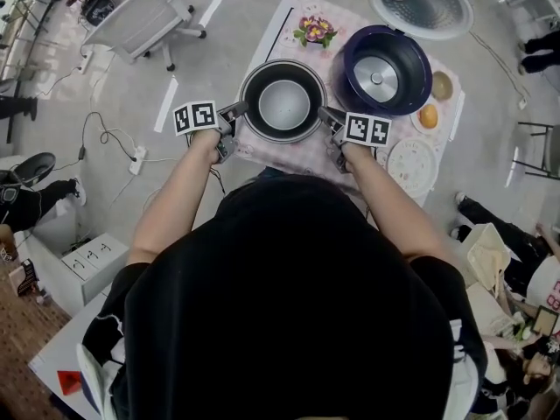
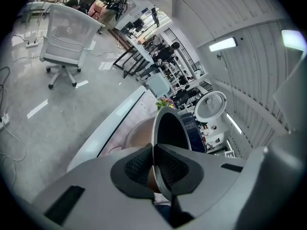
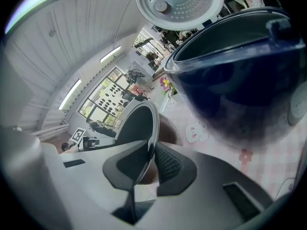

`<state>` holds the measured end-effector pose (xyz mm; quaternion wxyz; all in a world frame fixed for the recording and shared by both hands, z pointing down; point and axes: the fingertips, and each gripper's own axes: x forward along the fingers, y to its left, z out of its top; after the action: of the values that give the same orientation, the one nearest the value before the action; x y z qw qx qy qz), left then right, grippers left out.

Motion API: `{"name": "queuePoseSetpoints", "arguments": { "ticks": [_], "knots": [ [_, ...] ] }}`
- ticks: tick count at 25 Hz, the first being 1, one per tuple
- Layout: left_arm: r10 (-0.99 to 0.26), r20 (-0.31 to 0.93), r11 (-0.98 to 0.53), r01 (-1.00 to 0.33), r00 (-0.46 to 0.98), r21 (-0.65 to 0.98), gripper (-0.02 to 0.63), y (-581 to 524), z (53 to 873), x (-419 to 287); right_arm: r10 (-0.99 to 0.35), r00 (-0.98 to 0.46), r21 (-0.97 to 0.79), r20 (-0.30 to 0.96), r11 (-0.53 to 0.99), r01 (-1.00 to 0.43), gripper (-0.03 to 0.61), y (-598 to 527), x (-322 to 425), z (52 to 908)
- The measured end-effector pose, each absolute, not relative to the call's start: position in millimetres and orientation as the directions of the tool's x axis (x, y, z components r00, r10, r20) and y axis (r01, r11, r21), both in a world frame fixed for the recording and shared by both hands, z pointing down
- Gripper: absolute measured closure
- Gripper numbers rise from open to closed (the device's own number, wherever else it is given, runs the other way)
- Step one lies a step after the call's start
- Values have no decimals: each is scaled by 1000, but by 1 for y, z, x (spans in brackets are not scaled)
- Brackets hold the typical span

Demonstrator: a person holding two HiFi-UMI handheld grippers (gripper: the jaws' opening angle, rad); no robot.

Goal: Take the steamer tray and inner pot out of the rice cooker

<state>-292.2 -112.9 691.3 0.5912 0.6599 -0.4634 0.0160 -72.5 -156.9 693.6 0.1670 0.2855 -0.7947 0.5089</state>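
The dark round inner pot [image 1: 283, 101] hangs over the near left part of the table, left of the dark blue rice cooker [image 1: 388, 70]. My left gripper [image 1: 234, 112] is shut on the pot's left rim, and my right gripper [image 1: 331, 117] is shut on its right rim. In the left gripper view the pot's thin rim [image 2: 156, 145] runs between the ribbed pads [image 2: 139, 166]. From the right gripper view the rim [image 3: 154, 128] sits between the pads, with the cooker body [image 3: 240, 75] close on the right. The cooker's lid [image 1: 421, 3] stands open.
The table carries a pink patterned cloth [image 1: 293, 151], a flower bunch [image 1: 315, 31] at the back, a white plate [image 1: 412, 164], an orange fruit [image 1: 428, 116] and a small bowl [image 1: 442, 86] on the right. A white office chair [image 1: 140, 16] stands on the floor to the left.
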Motion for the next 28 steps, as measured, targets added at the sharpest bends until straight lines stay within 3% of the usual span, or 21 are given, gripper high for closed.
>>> {"name": "queuePoseSetpoints", "arguments": {
  "ticks": [28],
  "knots": [
    [-521,608,132,-647,599,751,563,-128,714,-293,-296,-760,-705,578,288,-648,509,-160,-73,715]
  ]
}}
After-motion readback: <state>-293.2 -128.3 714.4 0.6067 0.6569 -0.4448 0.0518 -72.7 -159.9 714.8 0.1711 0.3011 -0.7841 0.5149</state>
